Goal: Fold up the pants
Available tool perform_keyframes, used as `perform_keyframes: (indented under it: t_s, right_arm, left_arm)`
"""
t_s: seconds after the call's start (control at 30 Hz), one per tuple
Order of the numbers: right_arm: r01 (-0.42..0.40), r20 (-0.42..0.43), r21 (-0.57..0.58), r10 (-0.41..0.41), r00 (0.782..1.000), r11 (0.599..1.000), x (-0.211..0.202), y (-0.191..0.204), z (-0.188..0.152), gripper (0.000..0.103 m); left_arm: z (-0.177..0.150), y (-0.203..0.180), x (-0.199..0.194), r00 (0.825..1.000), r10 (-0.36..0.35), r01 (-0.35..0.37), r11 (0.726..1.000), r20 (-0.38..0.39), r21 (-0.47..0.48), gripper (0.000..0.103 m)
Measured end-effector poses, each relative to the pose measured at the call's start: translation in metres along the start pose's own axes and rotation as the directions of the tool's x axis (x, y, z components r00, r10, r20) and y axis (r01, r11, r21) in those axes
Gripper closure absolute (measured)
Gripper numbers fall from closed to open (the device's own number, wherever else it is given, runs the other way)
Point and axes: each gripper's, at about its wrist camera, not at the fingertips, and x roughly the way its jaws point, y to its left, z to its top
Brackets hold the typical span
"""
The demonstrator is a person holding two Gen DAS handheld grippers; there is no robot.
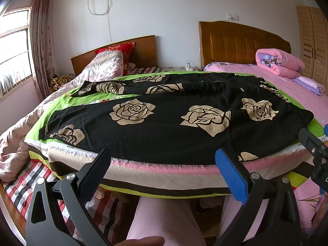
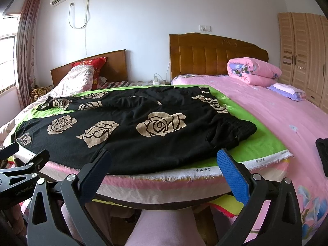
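Black pants (image 1: pixel 164 131) with beige rose prints lie spread flat on a green cloth (image 1: pixel 65 100). Their legs run left and the elastic waistband (image 2: pixel 242 131) lies at the right. The far leg (image 1: pixel 131 87) is a little crumpled. My left gripper (image 1: pixel 163 157) hovers open just off the near edge, in front of the pants' middle, holding nothing. My right gripper (image 2: pixel 164 155) is open too, facing the near edge close to the waist end (image 2: pixel 127 141). Each gripper shows at the edge of the other's view: the right gripper (image 1: pixel 313 143) and the left gripper (image 2: pixel 20 162).
The cloth covers a raised striped surface (image 1: pixel 164 176) between two beds. A pink bed (image 2: pixel 276 110) with a rolled pink quilt (image 2: pixel 252 71) lies right, and a wardrobe (image 2: pixel 303 51) stands behind it. Pillows (image 1: pixel 108 65) sit far left. A person's pink-clad legs (image 1: pixel 164 221) are below.
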Motion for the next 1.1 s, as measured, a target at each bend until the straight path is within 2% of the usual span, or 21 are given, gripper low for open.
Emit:
perform_keyframes:
  t_s: [0.27, 0.37, 0.47, 0.53, 0.57, 0.63, 0.7, 0.73, 0.77, 0.8, 0.83, 0.87, 0.93, 1.0, 1.03, 1.07, 1.1]
  right_arm:
    - [-0.001, -0.003, 0.002, 0.001, 1.000, 1.000, 0.001, -0.001, 0.000, 0.004]
    - [0.002, 0.004, -0.006, -0.002, 1.000, 1.000, 0.001, -0.001, 0.001, 0.004]
    - [-0.019, 0.007, -0.033, 0.019, 1.000, 0.999, 0.004, -0.006, 0.011, 0.004]
    - [-0.060, -0.016, -0.067, 0.059, 0.998, 0.996, 0.016, -0.014, 0.032, 0.004]
    - [-0.083, -0.040, -0.076, 0.080, 0.996, 0.994, 0.025, -0.019, 0.045, 0.004]
    - [-0.124, -0.088, -0.074, 0.117, 0.989, 0.990, 0.050, -0.037, 0.080, 0.004]
    - [-0.110, -0.092, -0.066, 0.104, 0.990, 0.992, 0.075, -0.057, 0.114, 0.004]
    - [-0.081, -0.092, -0.077, 0.073, 0.993, 0.994, 0.096, -0.069, 0.135, 0.004]
    - [-0.069, -0.100, -0.085, 0.060, 0.993, 0.994, 0.116, -0.079, 0.152, 0.004]
    - [-0.080, -0.113, -0.085, 0.070, 0.991, 0.993, 0.138, -0.090, 0.168, 0.004]
    - [-0.092, -0.122, -0.080, 0.082, 0.989, 0.993, 0.156, -0.099, 0.179, 0.004]
    - [-0.100, -0.141, -0.070, 0.089, 0.986, 0.993, 0.178, -0.110, 0.191, 0.004]
    - [-0.105, -0.197, -0.028, 0.097, 0.975, 0.994, 0.219, -0.133, 0.205, 0.004]
    - [-0.132, -0.253, 0.017, 0.131, 0.958, 0.991, 0.260, -0.157, 0.213, 0.004]
    - [-0.131, -0.284, 0.026, 0.133, 0.950, 0.991, 0.279, -0.165, 0.213, 0.004]
    - [-0.126, -0.306, 0.031, 0.129, 0.943, 0.992, 0.292, -0.170, 0.212, 0.004]
    - [-0.114, -0.336, 0.038, 0.120, 0.934, 0.993, 0.314, -0.179, 0.210, 0.004]
  left_arm:
    - [-0.005, -0.001, 0.001, 1.000, 0.017, -0.018, 1.000, 0.026, 0.018, 0.001]
    - [-0.004, -0.001, 0.003, 1.000, 0.003, -0.003, 1.000, 0.005, 0.016, 0.001]
    - [0.009, -0.001, 0.010, 1.000, 0.010, -0.010, 0.995, -0.001, 0.097, 0.001]
    - [0.031, -0.004, 0.024, 0.999, 0.014, -0.005, 0.981, -0.048, 0.192, 0.001]
    - [0.049, -0.005, 0.036, 0.995, -0.005, 0.028, 0.973, -0.101, 0.230, 0.001]
    - [0.087, 0.000, 0.058, 0.983, -0.080, 0.115, 0.972, -0.167, 0.206, 0.001]
    - [0.134, 0.002, 0.077, 0.987, -0.079, 0.106, 0.974, -0.141, 0.199, 0.001]
    - [0.156, 0.000, 0.074, 0.995, -0.069, 0.080, 0.979, -0.066, 0.186, 0.001]
    - [0.176, -0.004, 0.088, 0.996, -0.038, 0.054, 0.980, -0.081, 0.193, 0.001]
    - [0.188, -0.007, 0.105, 0.991, -0.028, 0.054, 0.979, -0.130, 0.197, 0.001]
    - [0.204, -0.012, 0.136, 0.971, -0.047, 0.095, 0.976, -0.235, 0.197, 0.001]
    - [0.210, -0.014, 0.162, 0.940, -0.079, 0.146, 0.972, -0.333, 0.182, 0.001]
    - [0.218, -0.018, 0.214, 0.860, -0.129, 0.219, 0.967, -0.494, 0.128, 0.002]
    - [0.225, -0.024, 0.249, 0.803, -0.209, 0.289, 0.955, -0.559, 0.059, 0.002]
    - [0.215, -0.019, 0.259, 0.764, -0.276, 0.330, 0.944, -0.583, -0.014, 0.002]
    - [0.216, -0.019, 0.269, 0.744, -0.315, 0.350, 0.935, -0.590, -0.057, 0.002]
    - [0.220, -0.020, 0.285, 0.731, -0.357, 0.368, 0.924, -0.582, -0.104, 0.002]
